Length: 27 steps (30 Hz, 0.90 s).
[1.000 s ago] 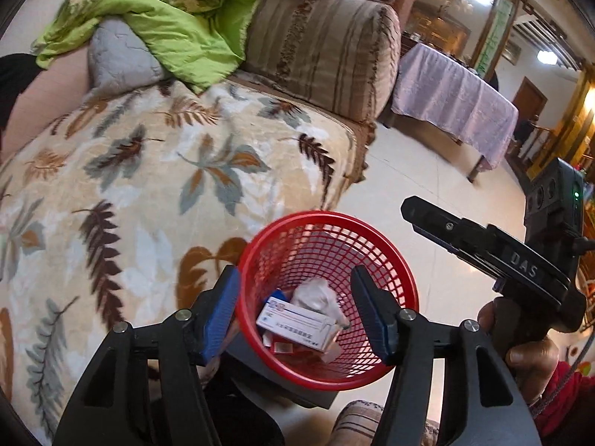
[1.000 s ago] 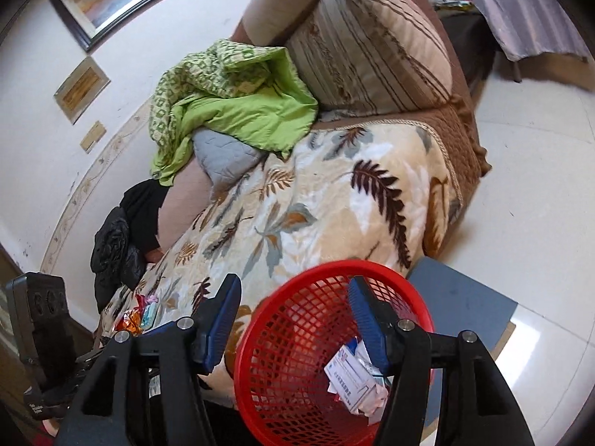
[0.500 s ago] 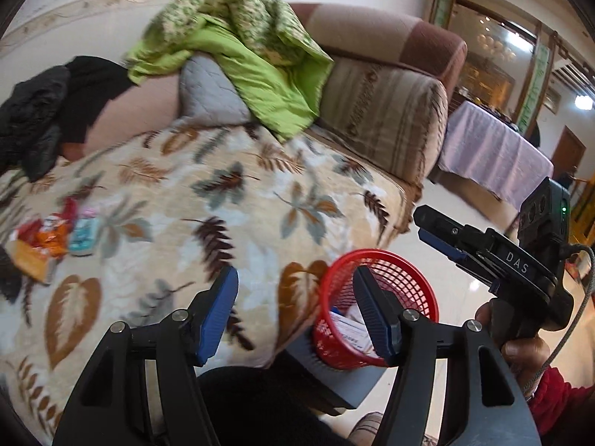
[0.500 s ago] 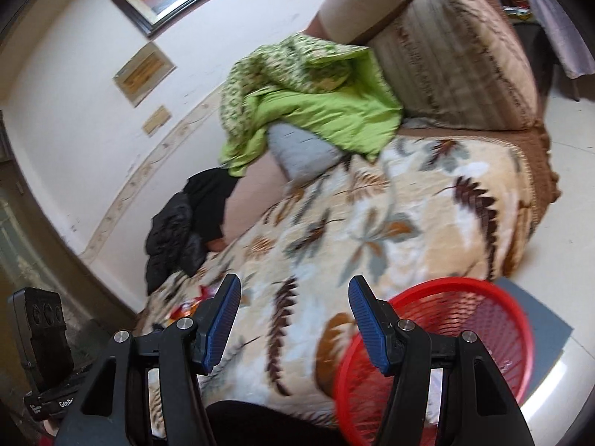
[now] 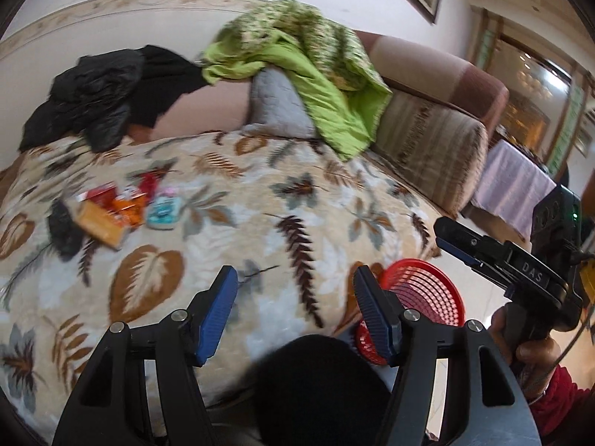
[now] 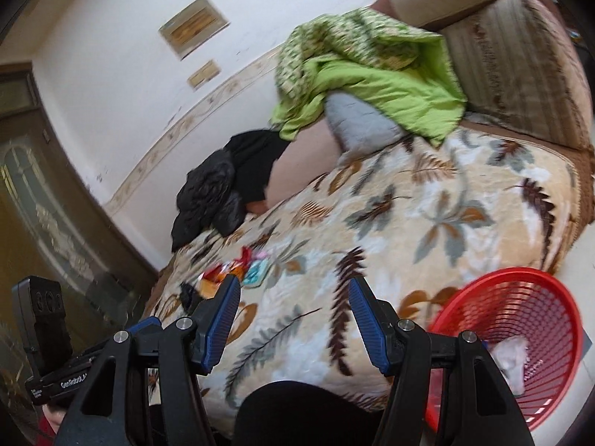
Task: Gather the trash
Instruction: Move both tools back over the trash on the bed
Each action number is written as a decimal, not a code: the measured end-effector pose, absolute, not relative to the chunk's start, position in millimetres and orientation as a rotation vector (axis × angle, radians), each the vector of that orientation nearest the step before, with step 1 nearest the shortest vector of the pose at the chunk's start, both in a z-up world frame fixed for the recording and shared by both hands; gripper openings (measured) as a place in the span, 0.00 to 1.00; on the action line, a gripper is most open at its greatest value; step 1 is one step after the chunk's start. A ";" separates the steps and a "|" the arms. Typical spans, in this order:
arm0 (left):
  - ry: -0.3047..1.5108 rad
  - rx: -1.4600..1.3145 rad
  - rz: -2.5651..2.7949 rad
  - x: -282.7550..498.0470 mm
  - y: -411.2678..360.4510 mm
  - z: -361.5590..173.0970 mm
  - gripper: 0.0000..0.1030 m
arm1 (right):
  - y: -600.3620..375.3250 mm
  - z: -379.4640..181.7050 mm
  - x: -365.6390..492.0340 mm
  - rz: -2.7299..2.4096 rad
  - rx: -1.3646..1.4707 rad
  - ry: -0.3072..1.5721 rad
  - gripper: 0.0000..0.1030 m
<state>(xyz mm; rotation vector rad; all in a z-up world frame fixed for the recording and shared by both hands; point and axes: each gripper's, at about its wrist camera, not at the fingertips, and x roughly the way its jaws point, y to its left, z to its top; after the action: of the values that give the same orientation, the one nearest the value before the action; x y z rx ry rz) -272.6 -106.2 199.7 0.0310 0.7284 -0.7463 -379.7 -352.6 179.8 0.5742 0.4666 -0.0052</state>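
On the leaf-print sofa blanket [image 5: 282, 200], snack wrappers [image 5: 122, 208] had come into view; both left gripper [image 5: 295, 310] and right gripper [image 6: 293, 319], open and empty, had swung away from the red basket [image 6: 520, 338], so collecting resumes.

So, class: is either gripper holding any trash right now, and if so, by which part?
Nothing is held. The left gripper and the right gripper both stand open and empty above the leaf-patterned blanket.
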 end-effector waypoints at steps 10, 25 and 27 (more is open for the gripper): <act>0.728 -0.050 -0.551 -244.9 -10.9 187.5 0.62 | -261.5 181.2 -306.2 0.178 0.454 0.557 0.63; 0.722 -0.199 -0.399 -217.2 72.6 173.5 0.62 | -206.2 174.7 -269.4 0.261 0.361 0.625 0.63; 0.719 -0.208 -0.391 -216.7 76.1 173.4 0.62 | -204.1 175.2 -268.1 0.262 0.354 0.623 0.63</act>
<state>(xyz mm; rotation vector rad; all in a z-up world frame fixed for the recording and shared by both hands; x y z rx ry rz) -216.7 76.1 173.4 -0.2080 0.7188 -0.3909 -268.1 -204.1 175.2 0.3536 0.6234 0.2621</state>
